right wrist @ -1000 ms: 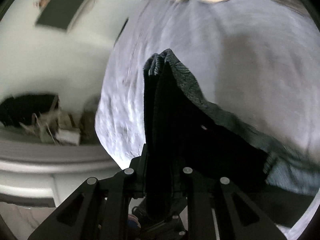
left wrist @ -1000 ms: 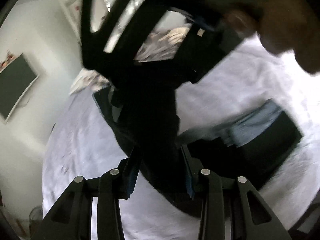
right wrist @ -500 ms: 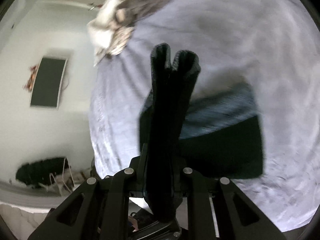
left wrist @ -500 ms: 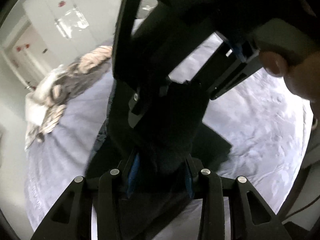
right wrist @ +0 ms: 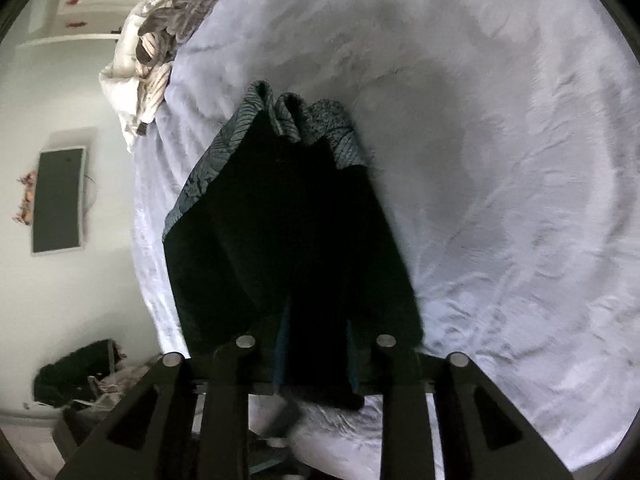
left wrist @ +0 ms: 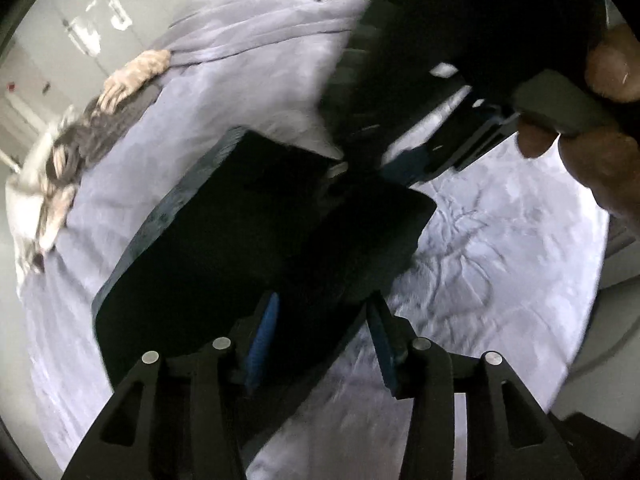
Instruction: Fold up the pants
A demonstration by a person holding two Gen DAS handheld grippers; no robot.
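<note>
Pants (left wrist: 248, 240), dark with a lighter patterned grey-blue band along one edge, lie folded on a pale lilac bedsheet (left wrist: 500, 248) and run up between the fingers of both claws. In the left wrist view the left gripper (left wrist: 322, 340) points steeply down at the bed; its blue-padded fingers (left wrist: 262, 336) stand a little apart with a corner of the dark cloth between them. Its jaws have just been opening, and in the dim, blurred picture I cannot tell whether the pads press the cloth or have let it go. Beyond that corner the folded pants spread flat over the sheet, patterned edge toward the left. Farther up and to the right, the right gripper (left wrist: 424, 160) reaches down to the far end of the pants, carried by a hand (left wrist: 600, 120) whose fingers wrap its grey handle.

In the right wrist view the right gripper (right wrist: 316, 356) has the dark cloth between its fingers (right wrist: 282, 344); its jaws too have just been opening, and the shadow hides whether the pads grip. Past them the pants stretch away to a bunched, patterned end (right wrist: 296, 116) lying on the sheet. At the far edge of the bed sits a crumpled striped blanket (right wrist: 148, 52), and on the wall at left hangs a dark screen (right wrist: 58, 200).
</note>
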